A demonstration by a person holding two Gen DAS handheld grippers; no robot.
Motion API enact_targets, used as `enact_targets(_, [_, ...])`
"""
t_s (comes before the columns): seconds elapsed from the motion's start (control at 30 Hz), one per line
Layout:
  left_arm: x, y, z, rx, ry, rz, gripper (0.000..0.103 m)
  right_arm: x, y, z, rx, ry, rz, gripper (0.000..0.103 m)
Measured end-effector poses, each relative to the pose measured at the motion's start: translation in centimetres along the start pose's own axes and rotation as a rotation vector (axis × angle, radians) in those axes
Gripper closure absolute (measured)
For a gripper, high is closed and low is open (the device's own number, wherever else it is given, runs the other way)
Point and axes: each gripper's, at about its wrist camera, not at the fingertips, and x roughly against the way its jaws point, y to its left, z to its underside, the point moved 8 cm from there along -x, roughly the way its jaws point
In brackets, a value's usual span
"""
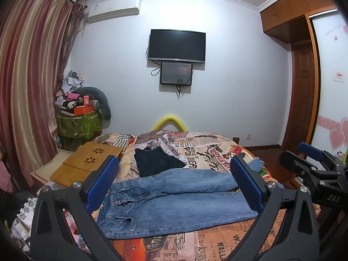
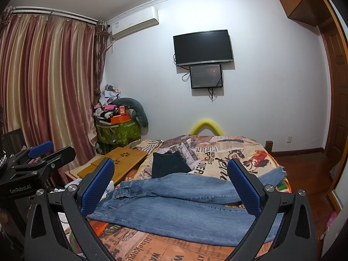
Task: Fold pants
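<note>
We hold both claws wide and empty above the bed's [image 1: 217, 245] near edge, left claw [image 1: 174, 187] and right claw [image 2: 171, 187] side by side, because the jeans [image 1: 174, 204] lie flat across it, legs spread, unfolded, waist at left.

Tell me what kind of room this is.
Almost certainly a home bedroom: a bed with a printed cover holds the blue jeans, a TV hangs on the wall, and a built-in wardrobe and curtains flank it.
</note>
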Motion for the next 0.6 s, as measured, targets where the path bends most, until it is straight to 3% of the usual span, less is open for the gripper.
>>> enact_targets(0.6, [-0.16, -0.31, 0.16, -0.005, 0.001, 0.001, 0.0, -0.1, -0.24, 0.08, -0.003, 0.003, 0.003, 0.0])
